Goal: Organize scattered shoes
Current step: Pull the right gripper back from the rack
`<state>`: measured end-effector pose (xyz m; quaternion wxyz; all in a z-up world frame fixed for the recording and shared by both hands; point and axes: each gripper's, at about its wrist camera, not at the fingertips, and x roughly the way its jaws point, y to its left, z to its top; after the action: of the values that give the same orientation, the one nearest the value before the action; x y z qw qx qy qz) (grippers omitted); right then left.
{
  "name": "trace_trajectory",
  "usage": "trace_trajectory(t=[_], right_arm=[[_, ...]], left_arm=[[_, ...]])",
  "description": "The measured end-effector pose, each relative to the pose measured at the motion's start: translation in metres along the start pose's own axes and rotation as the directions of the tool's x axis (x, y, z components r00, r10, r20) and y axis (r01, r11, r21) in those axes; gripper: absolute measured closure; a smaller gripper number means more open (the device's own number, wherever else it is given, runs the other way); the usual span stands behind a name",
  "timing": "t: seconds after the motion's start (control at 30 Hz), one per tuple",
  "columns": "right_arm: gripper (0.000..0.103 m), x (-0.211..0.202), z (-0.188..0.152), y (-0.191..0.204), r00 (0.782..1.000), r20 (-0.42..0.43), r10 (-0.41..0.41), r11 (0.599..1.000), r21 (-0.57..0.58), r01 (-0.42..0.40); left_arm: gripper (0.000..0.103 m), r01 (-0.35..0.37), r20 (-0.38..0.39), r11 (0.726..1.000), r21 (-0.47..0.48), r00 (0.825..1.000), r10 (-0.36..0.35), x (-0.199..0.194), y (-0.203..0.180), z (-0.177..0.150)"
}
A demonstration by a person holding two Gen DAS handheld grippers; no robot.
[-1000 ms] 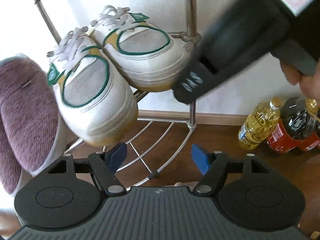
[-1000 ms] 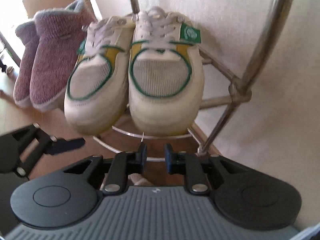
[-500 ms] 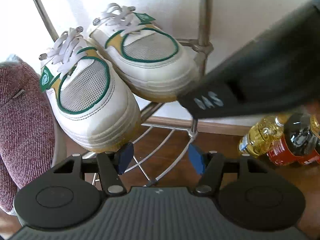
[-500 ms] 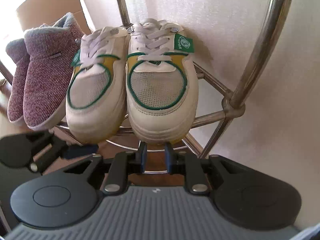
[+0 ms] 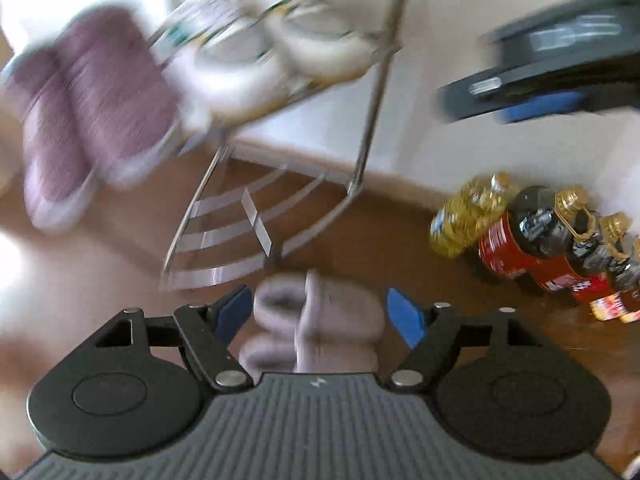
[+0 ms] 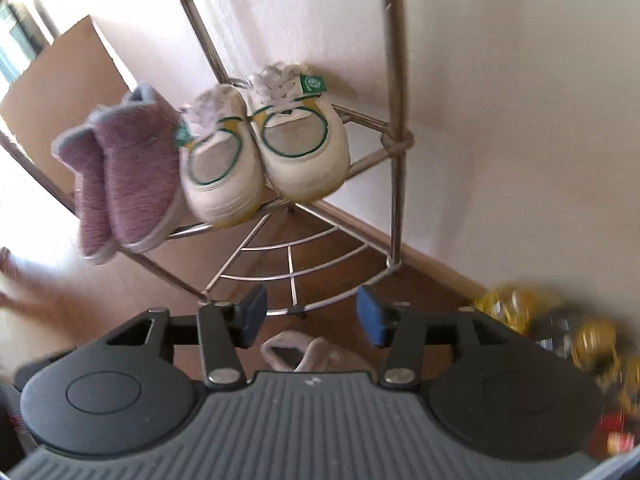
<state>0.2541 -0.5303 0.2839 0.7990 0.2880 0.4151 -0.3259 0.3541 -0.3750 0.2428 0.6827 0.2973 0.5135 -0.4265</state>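
A white pair of sneakers with green trim [image 6: 280,152] sits on the upper tier of a chrome corner rack [image 6: 394,144], beside a purple pair of slippers [image 6: 124,168]. Both pairs are blurred in the left wrist view, sneakers [image 5: 280,40] and purple slippers [image 5: 92,108]. A pale pink pair of slippers [image 5: 320,320] lies on the floor below, also seen as pale slippers [image 6: 304,354]. My left gripper [image 5: 320,312] is above that pair, its jaws opening and touching nothing. My right gripper [image 6: 312,312] hangs back from the rack, jaws opening and empty.
Several oil and sauce bottles [image 5: 540,240] stand on the wooden floor against the wall, right of the rack. The rack's lower wire tier [image 6: 292,256] holds nothing. A cardboard box [image 6: 60,92] stands at the far left. A blurred hand [image 6: 24,292] shows at the left edge.
Both grippers have pulled back and risen away from the sneakers on the rack. The right gripper went from shut to open. The pale slippers on the floor came into view.
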Motion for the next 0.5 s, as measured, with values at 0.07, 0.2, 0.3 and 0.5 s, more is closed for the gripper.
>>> trace_trajectory(t=[0.07, 0.2, 0.3, 0.5], right_arm=[[0.035, -0.045, -0.013, 0.017, 0.999, 0.038, -0.007, 0.998, 0.059, 0.005], [0.033, -0.120, -0.025, 0.050, 0.994, 0.107, 0.033, 0.991, 0.124, -0.046], [0.025, -0.174, -0.035, 0.071, 0.983, 0.176, 0.050, 0.994, 0.092, -0.067], [0.019, -0.283, -0.059, 0.067, 0.951, 0.289, 0.110, 0.994, -0.047, -0.101]], left_arm=[[0.027, -0.036, -0.019, 0.998, -0.042, 0.999, 0.035, -0.034, 0.011, -0.006], [0.025, -0.120, 0.044, 0.987, -0.103, 0.991, 0.125, -0.114, 0.023, -0.006], [0.023, -0.149, 0.121, 0.973, -0.174, 0.978, 0.171, -0.180, 0.021, -0.013], [0.018, -0.152, 0.265, 0.939, -0.308, 0.934, 0.238, -0.288, -0.015, -0.049]])
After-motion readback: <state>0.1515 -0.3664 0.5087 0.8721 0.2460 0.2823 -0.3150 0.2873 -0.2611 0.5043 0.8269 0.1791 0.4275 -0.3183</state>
